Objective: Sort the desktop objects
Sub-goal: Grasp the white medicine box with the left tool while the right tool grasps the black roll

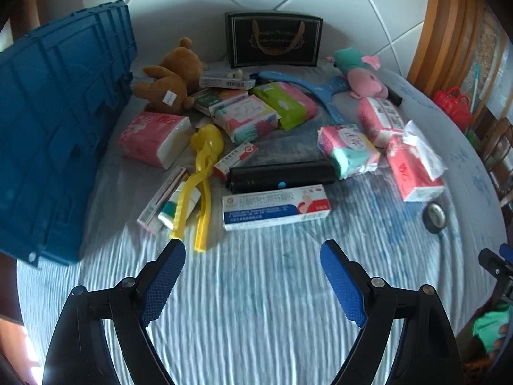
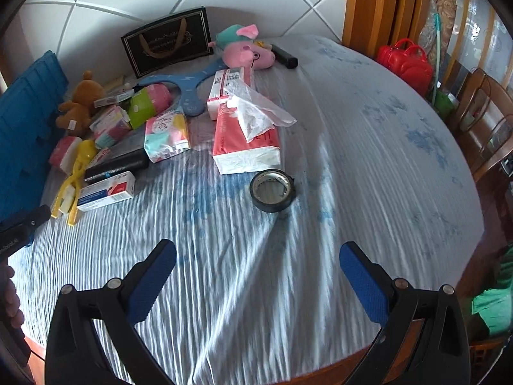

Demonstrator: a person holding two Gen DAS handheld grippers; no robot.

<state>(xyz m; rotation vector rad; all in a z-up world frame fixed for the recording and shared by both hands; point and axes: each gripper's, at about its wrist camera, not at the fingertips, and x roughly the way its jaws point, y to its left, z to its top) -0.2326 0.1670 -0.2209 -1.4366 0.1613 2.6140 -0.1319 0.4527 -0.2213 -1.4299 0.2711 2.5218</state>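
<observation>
Clutter covers the far half of a round table under a pale blue cloth (image 1: pixel 256 288). Nearest my open left gripper (image 1: pixel 253 247) lie a white-and-blue medicine box (image 1: pixel 275 207), a black cylinder (image 1: pixel 282 176) and yellow plastic tongs (image 1: pixel 202 173). Behind them sit tissue packs (image 1: pixel 154 139), a brown plush bear (image 1: pixel 170 77) and a pink plush pig (image 1: pixel 362 73). My right gripper (image 2: pixel 258 250) is open and empty, just short of a black tape roll (image 2: pixel 272 190) and a red tissue pack (image 2: pixel 245 141).
A blue plastic crate (image 1: pixel 54 122) stands at the table's left. A black gift bag (image 1: pixel 274 38) leans on the white wall behind. Wooden chairs (image 2: pixel 487 118) and a red case (image 2: pixel 405 62) are at the right, off the table.
</observation>
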